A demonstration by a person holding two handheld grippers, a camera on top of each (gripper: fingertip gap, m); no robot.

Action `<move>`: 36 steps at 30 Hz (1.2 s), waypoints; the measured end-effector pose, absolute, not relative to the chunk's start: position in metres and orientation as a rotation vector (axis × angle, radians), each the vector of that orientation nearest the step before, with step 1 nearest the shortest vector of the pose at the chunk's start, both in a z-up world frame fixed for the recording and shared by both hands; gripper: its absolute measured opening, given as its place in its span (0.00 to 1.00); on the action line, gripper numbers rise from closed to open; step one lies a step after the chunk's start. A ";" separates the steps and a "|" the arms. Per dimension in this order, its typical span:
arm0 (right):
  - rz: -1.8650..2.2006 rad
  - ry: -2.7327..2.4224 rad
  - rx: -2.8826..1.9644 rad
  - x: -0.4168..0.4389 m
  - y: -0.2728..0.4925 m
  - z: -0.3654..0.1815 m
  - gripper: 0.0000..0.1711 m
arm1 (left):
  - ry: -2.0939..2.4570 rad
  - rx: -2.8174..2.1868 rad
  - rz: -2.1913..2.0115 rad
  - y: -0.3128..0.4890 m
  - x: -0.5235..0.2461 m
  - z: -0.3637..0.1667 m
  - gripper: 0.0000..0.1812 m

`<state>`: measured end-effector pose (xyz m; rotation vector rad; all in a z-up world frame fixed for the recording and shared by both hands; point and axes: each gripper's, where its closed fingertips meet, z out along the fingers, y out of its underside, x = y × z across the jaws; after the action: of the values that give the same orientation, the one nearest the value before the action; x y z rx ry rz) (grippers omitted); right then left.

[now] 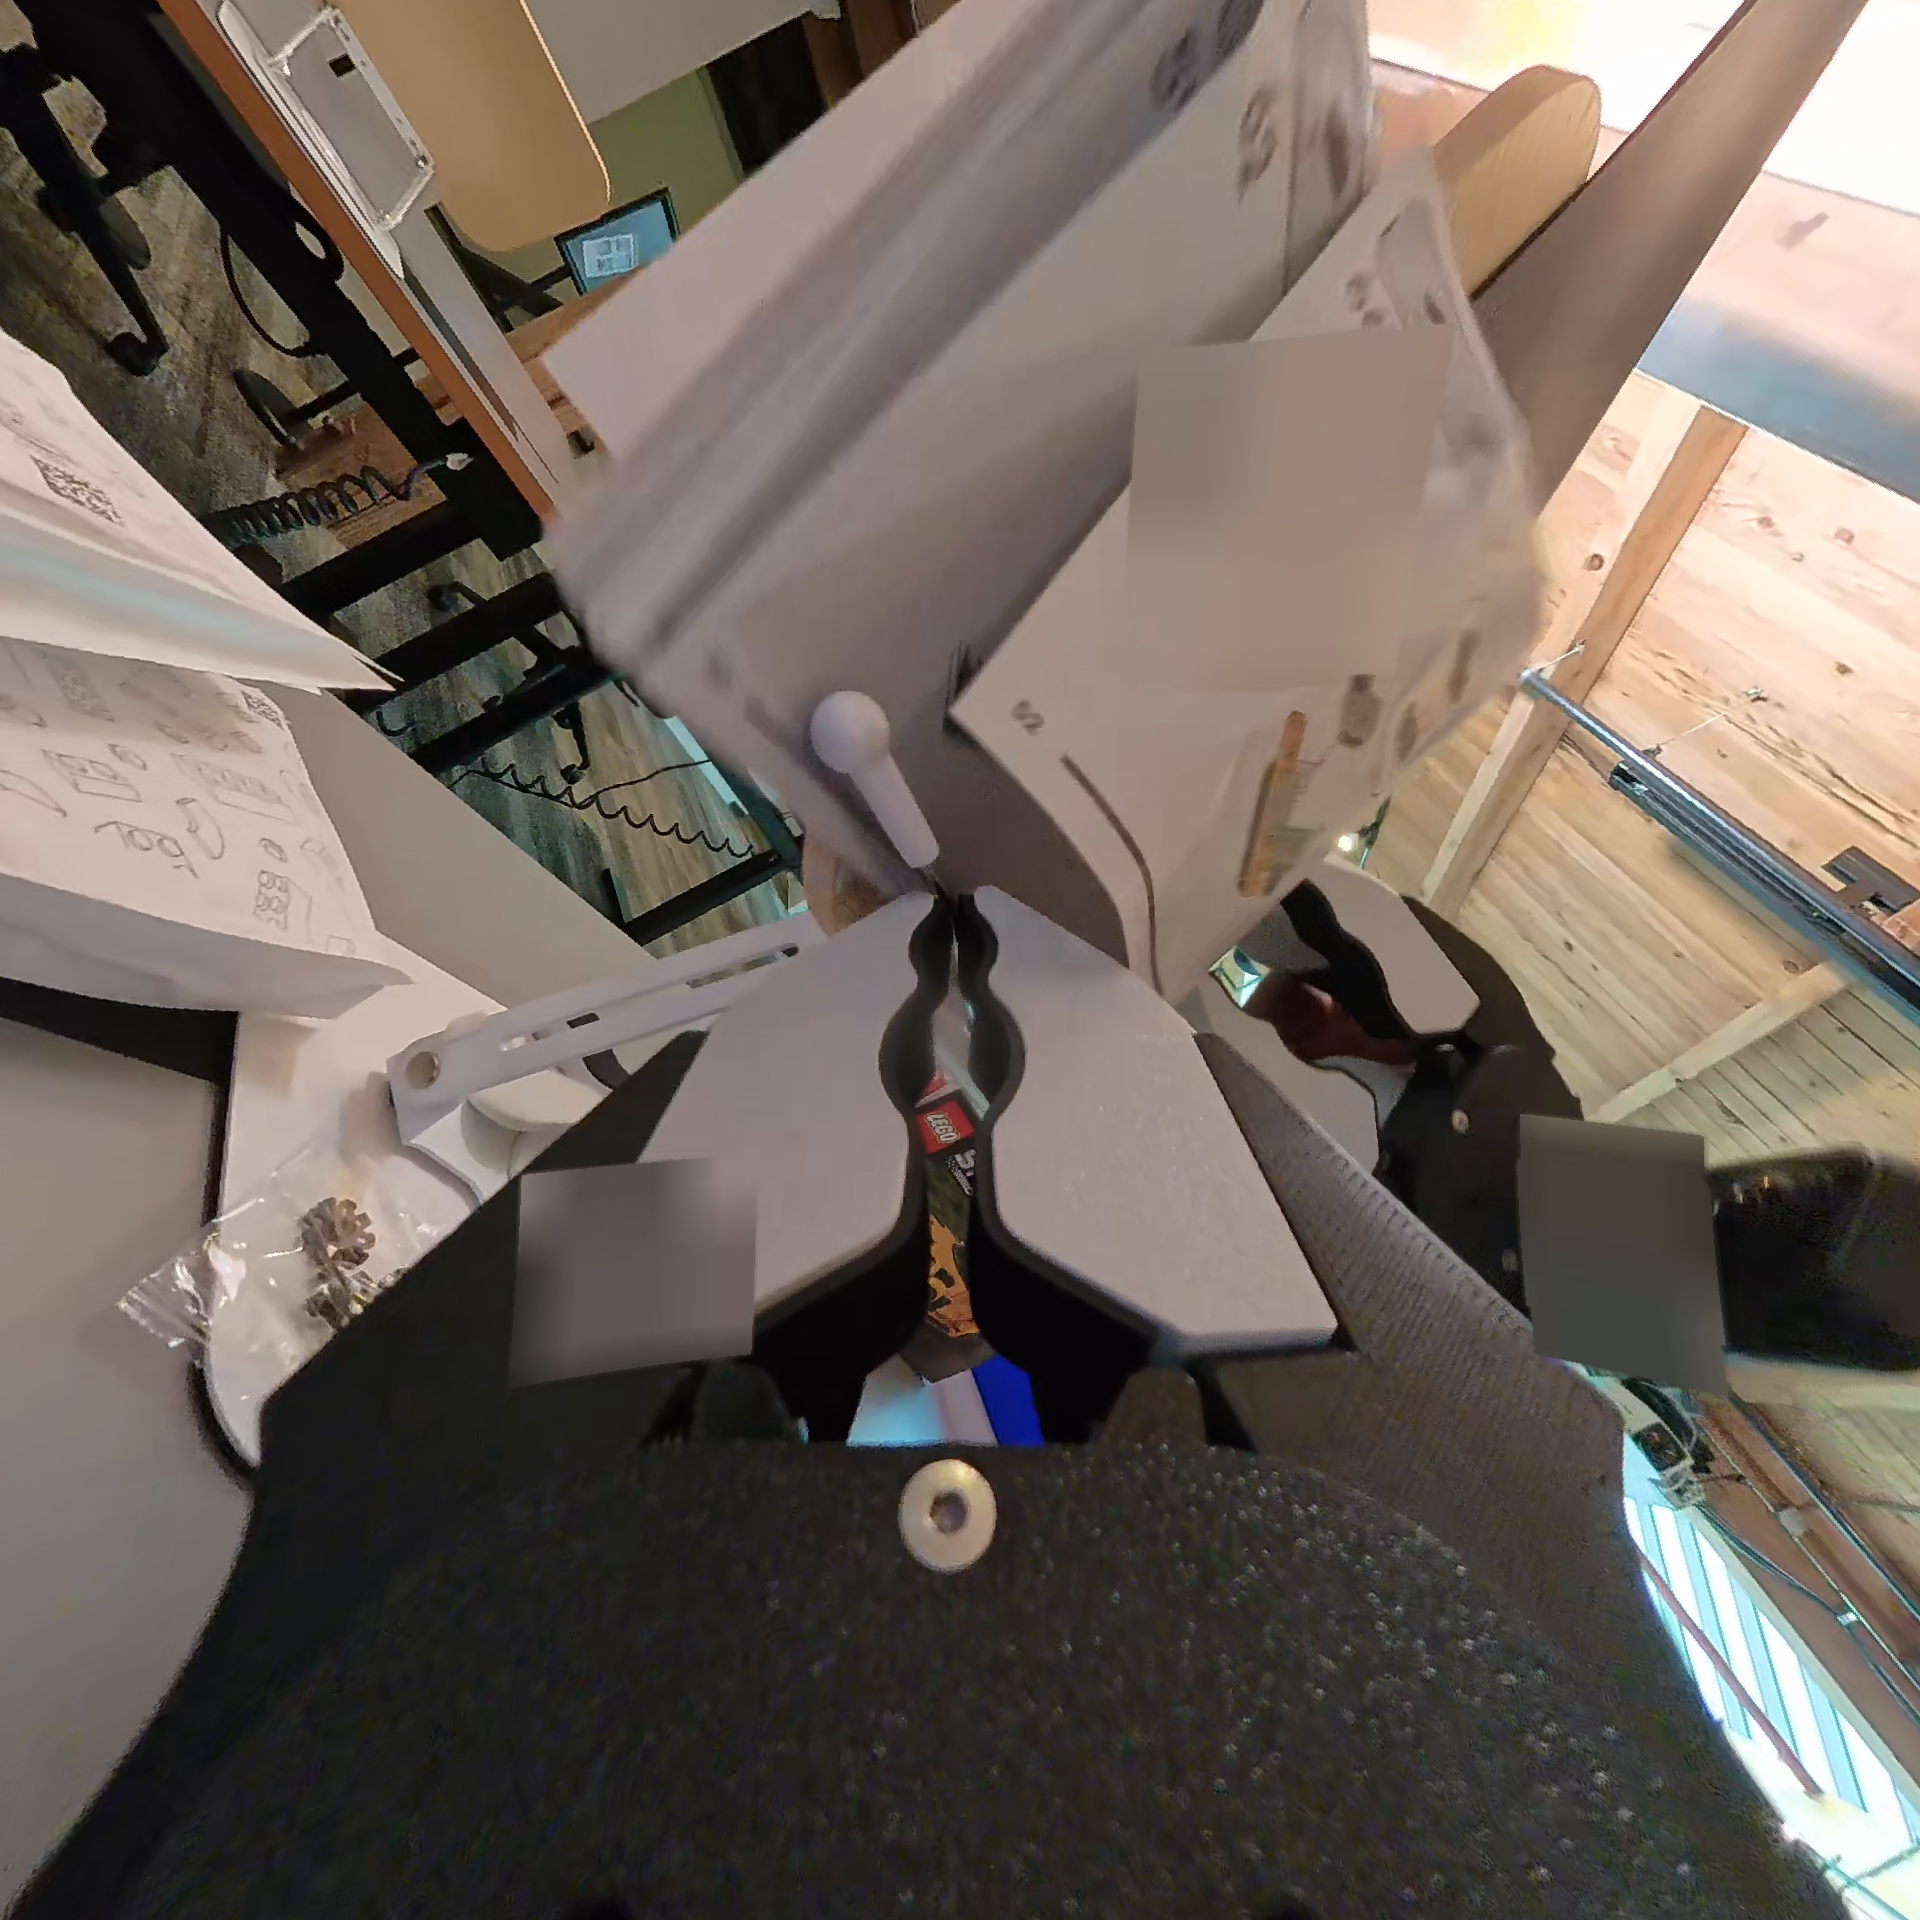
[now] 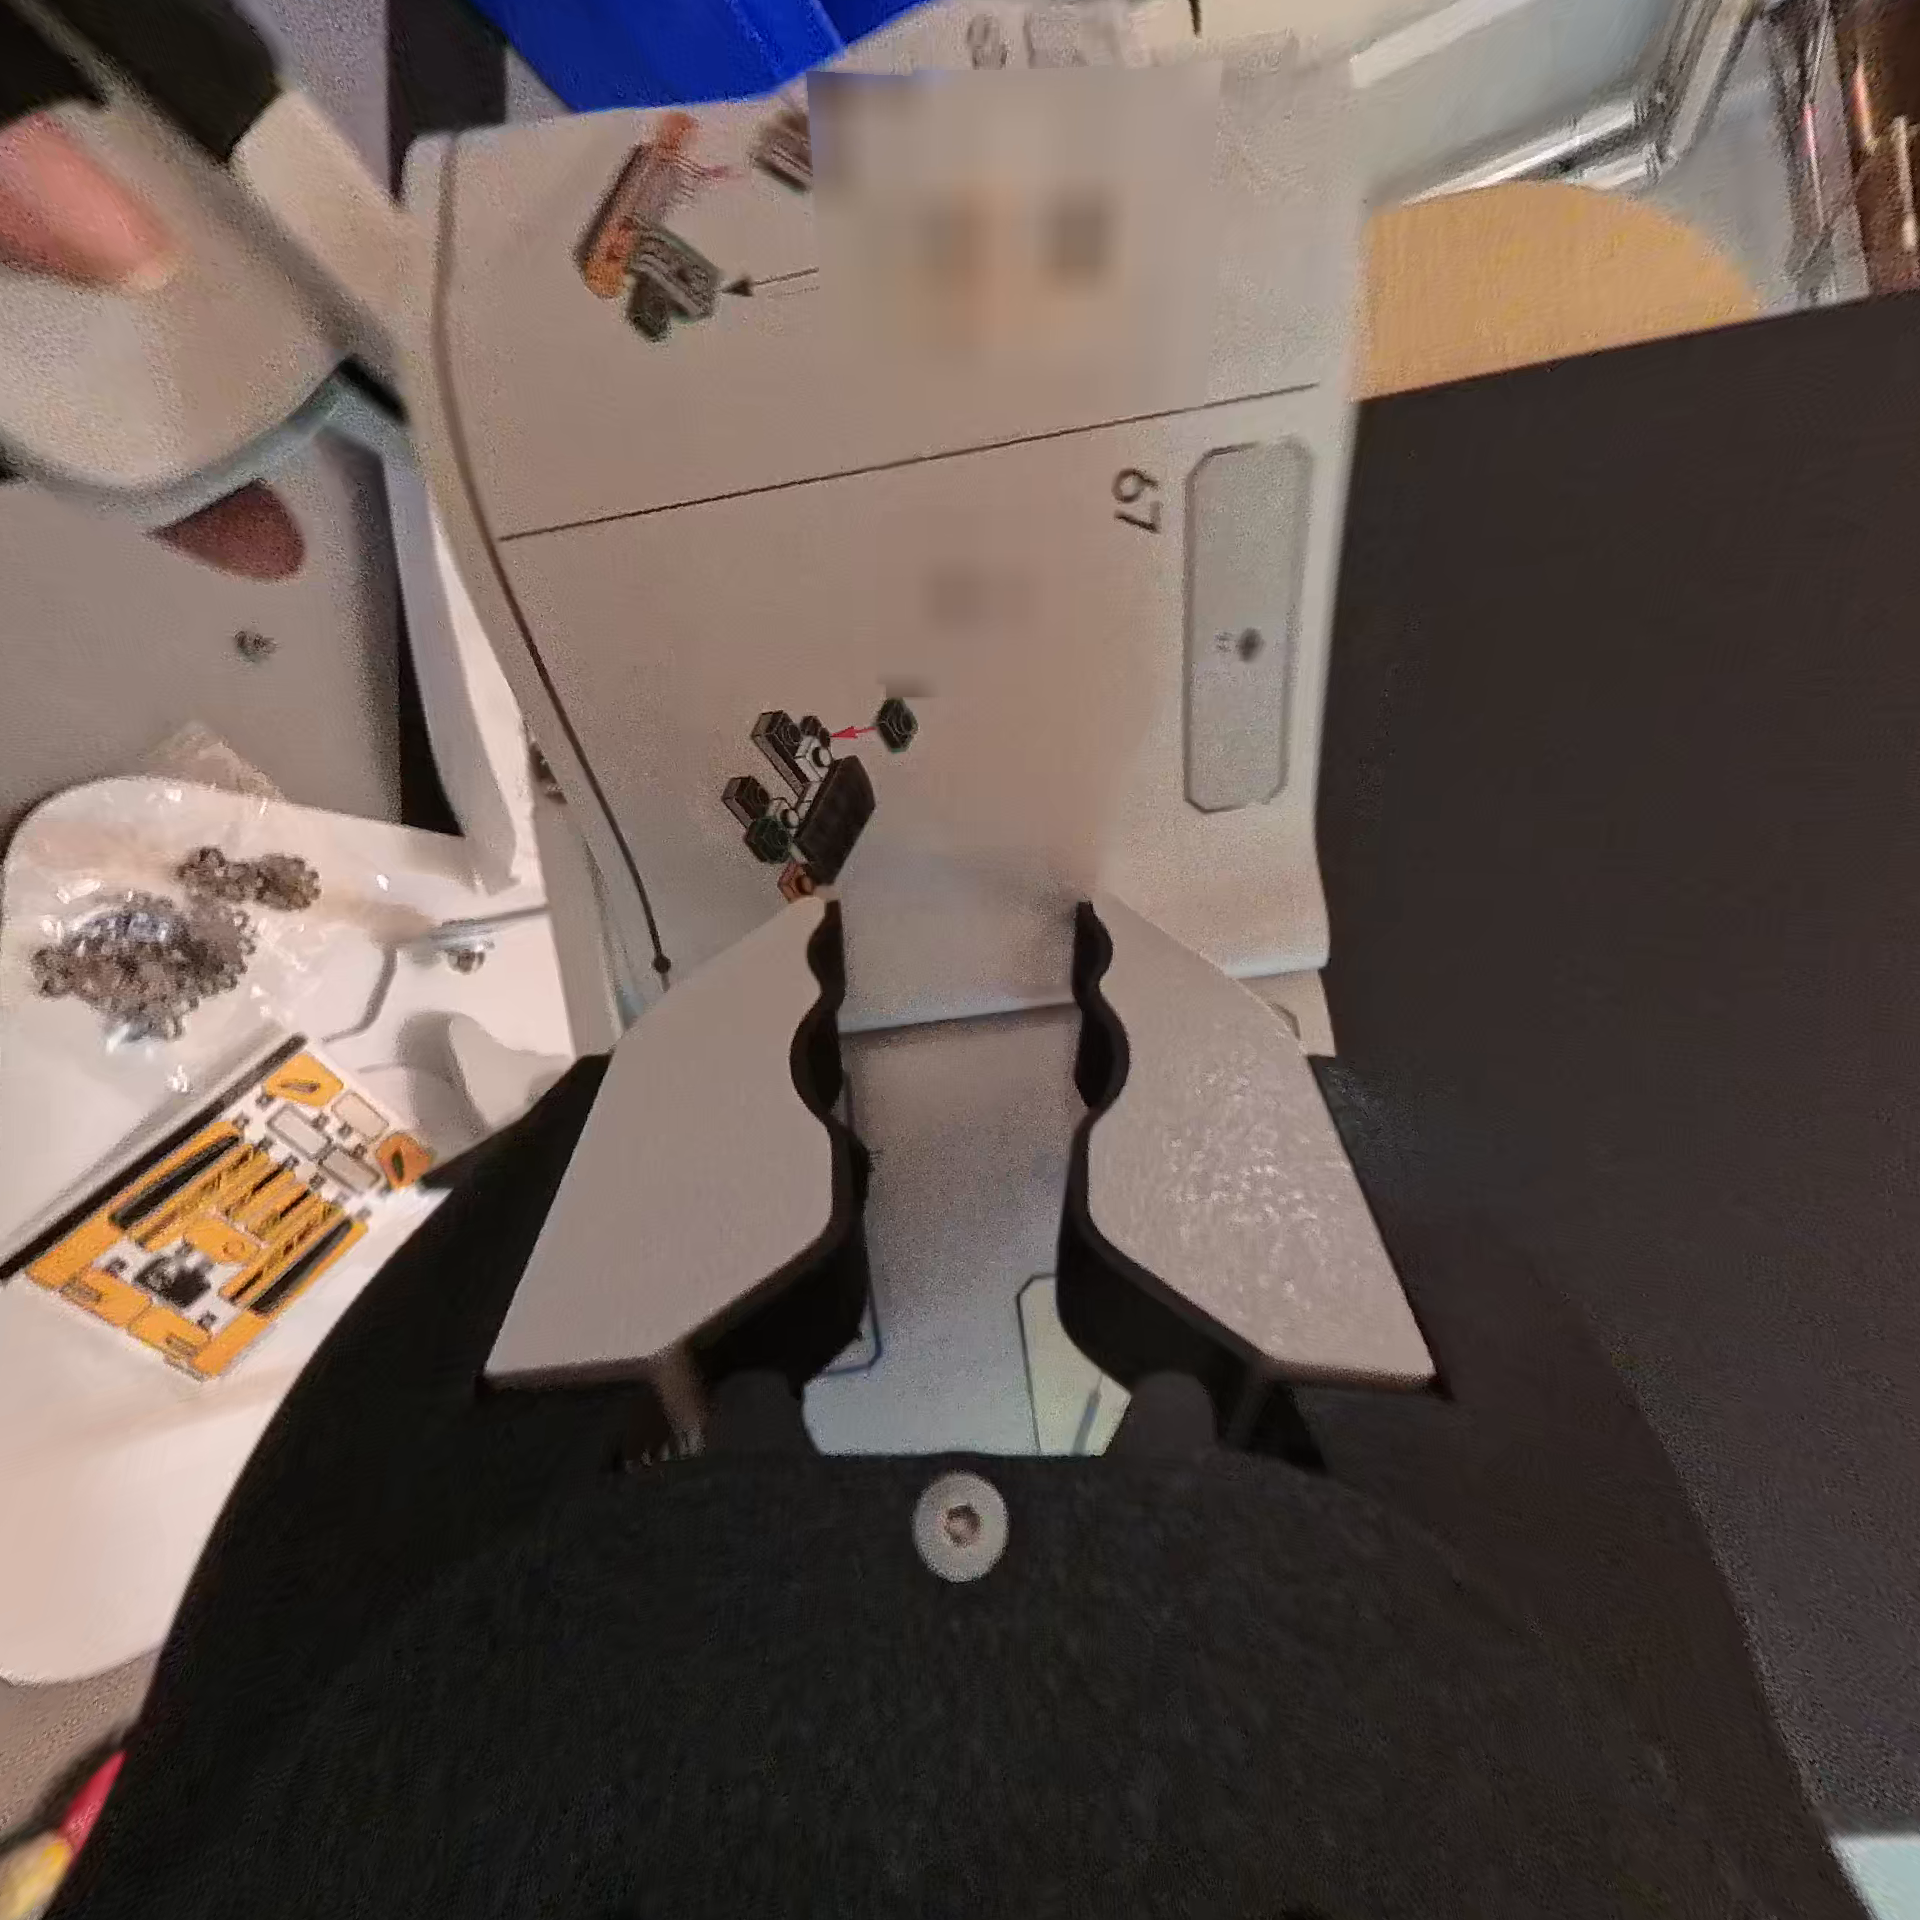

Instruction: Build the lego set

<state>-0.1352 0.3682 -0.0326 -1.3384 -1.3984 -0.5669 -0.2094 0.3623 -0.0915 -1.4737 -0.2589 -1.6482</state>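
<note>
Left wrist view shows the left gripper (image 1: pixel 948 902) tilted upward, its two grey fingers pressed together at the tips on the thin stem of a small white ball-headed pin (image 1: pixel 868 774), which sticks up and left from the tips. Directly beyond the pin hangs the open white instruction booklet (image 1: pixel 790 436), lifted off the desk and blurred, its pages fanned; one printed page (image 1: pixel 1226 623) faces the camera. To the left lie two loose white printed sheets (image 1: pixel 156 810), one clear plastic bag of small grey pieces (image 1: pixel 312 1262) and one white slotted bracket (image 1: pixel 582 1023) on the pale desk.

Right wrist view looks down along the right gripper (image 2: pixel 956 914), whose two grey fingers stand apart with nothing between them, hovering just over the lower edge of the booklet's page of building diagrams (image 2: pixel 914 582). Left of it lie the bag of grey pieces (image 2: pixel 166 935) and one orange-and-black sticker sheet (image 2: pixel 218 1226). One blue bin (image 2: pixel 675 42) sits beyond the booklet.
</note>
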 end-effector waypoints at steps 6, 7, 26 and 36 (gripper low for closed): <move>-0.755 -1.349 -1.395 -0.143 0.383 -0.031 0.20 | -0.332 -1.428 -1.636 0.360 -0.210 -0.093 0.00; -0.777 -1.350 -1.398 -0.143 0.383 -0.031 0.20 | -0.342 -1.423 -1.636 0.360 -0.210 -0.094 0.00; -0.720 -1.286 -1.439 -0.145 0.387 -0.030 0.19 | 0.478 -1.472 -0.812 0.354 -0.176 -0.048 0.00; -0.402 -1.184 -1.484 -0.148 0.366 -0.011 0.21 | 0.756 -1.652 -0.702 0.366 -0.161 -0.051 0.01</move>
<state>-0.1478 0.3660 -0.0112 -1.4839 -1.1841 -0.4016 -0.1614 0.3656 -0.0508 -1.6524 0.7555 -0.7023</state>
